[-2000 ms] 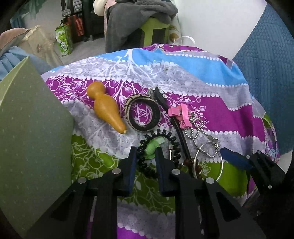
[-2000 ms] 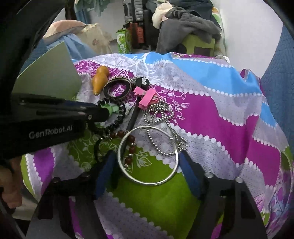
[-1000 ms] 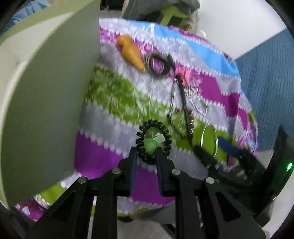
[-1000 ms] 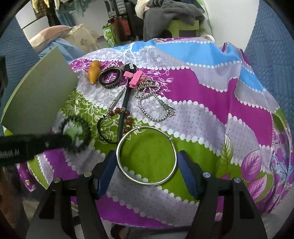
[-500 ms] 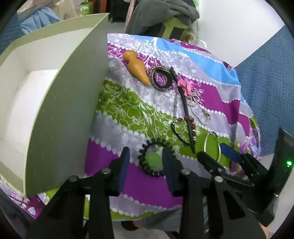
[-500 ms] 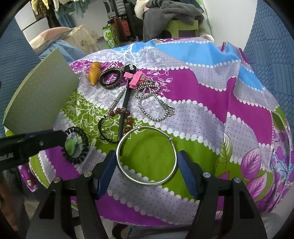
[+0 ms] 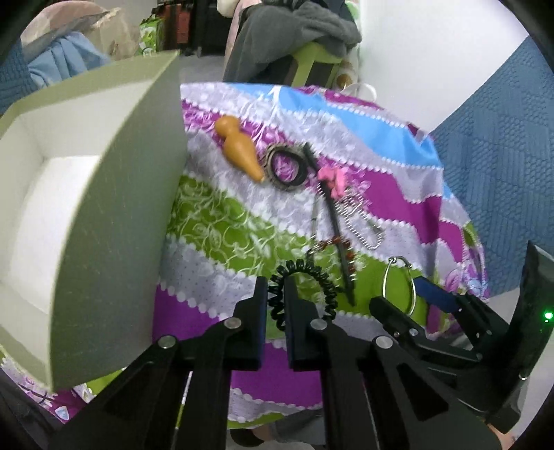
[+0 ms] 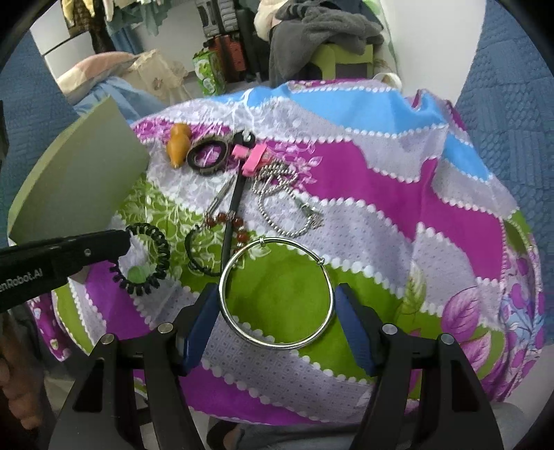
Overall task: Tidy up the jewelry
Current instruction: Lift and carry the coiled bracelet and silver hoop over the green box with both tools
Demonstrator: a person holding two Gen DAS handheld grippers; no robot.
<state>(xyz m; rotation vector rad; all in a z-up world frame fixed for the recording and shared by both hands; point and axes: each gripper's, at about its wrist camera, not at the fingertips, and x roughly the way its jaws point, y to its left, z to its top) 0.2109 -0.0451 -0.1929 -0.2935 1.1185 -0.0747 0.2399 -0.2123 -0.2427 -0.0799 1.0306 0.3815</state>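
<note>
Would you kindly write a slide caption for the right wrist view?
Right gripper holds a silver bangle over the patterned cloth while the left gripper pinches a black coil bracelet.

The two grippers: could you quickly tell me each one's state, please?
Left gripper: just closed, pinching the black spiral hair tie.
Right gripper: gripping the silver bangle.

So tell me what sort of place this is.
Probably a lived-in bedroom or spare room at home: a patterned bedsheet covers the work surface, clothes are heaped on a green chair, and a pillow lies behind.
</note>
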